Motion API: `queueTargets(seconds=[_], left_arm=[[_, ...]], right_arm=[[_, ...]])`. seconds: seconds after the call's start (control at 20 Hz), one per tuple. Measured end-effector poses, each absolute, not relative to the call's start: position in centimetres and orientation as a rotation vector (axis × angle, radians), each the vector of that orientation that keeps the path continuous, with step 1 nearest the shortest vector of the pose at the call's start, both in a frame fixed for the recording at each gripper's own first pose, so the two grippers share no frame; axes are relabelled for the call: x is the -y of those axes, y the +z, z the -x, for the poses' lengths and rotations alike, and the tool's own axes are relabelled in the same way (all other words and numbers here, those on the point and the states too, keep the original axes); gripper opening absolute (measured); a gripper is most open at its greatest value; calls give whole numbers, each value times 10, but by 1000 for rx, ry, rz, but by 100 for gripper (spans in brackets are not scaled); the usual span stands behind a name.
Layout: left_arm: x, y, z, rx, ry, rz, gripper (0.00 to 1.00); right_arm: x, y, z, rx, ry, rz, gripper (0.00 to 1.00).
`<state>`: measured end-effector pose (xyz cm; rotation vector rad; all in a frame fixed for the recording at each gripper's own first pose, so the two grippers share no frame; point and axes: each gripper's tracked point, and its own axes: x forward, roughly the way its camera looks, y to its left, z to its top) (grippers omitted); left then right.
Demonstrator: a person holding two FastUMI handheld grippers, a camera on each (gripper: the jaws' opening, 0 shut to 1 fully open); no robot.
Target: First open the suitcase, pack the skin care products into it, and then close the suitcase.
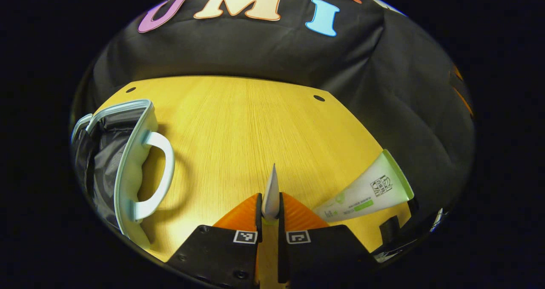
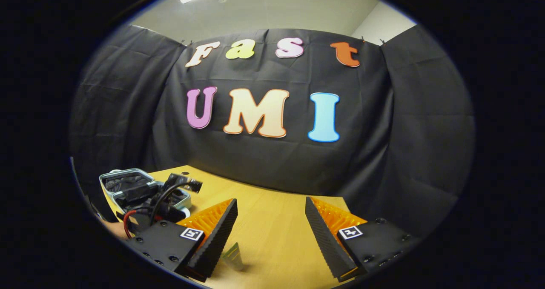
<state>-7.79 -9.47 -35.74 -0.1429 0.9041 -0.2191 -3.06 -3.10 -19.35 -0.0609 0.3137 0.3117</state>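
Left gripper (image 1: 270,214): fingers closed together on a thin white tube (image 1: 271,192), pinched by its lower end between the two black pads.
Held tube, axis: long axis runs straight ahead along the fingers; its flat crimped edge is seen edge-on and tapers to a point away from the camera, above the surface (image 1: 255,127).
Second tube (image 1: 366,191): white with green trim, lying flat on the surface just right of the left gripper; long axis diagonal, its wide crimped end pointing up and to the right toward the surface's edge, its narrow end toward the fingers.
Suitcase (image 1: 123,165): pale blue, at the left of the left gripper view, lid open, dark lining showing, white carry handle facing the middle of the surface. In the right gripper view it sits at the far left with its lid open.
Right gripper (image 2: 271,233): fingers spread wide apart, nothing between them, hanging above the surface.
Small item (image 2: 233,255): a flat, pale greenish piece on the surface beside the right gripper's left-hand finger; what it is cannot be told.
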Motion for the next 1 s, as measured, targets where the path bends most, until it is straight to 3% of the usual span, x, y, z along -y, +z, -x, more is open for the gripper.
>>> queueTargets(seconds=[0.6,0.85,1.0], left_arm=[[55,-267,70,-796,-154,110,10],[32,-238,71,-749,-91,129,10],[18,-232,78,-744,-48,144,10]], right_arm=[[-21,-348,78,-592,486,72,100],[-24,-387,89,-672,496,74,89],[-23,-402,94,-701,494,73,75]])
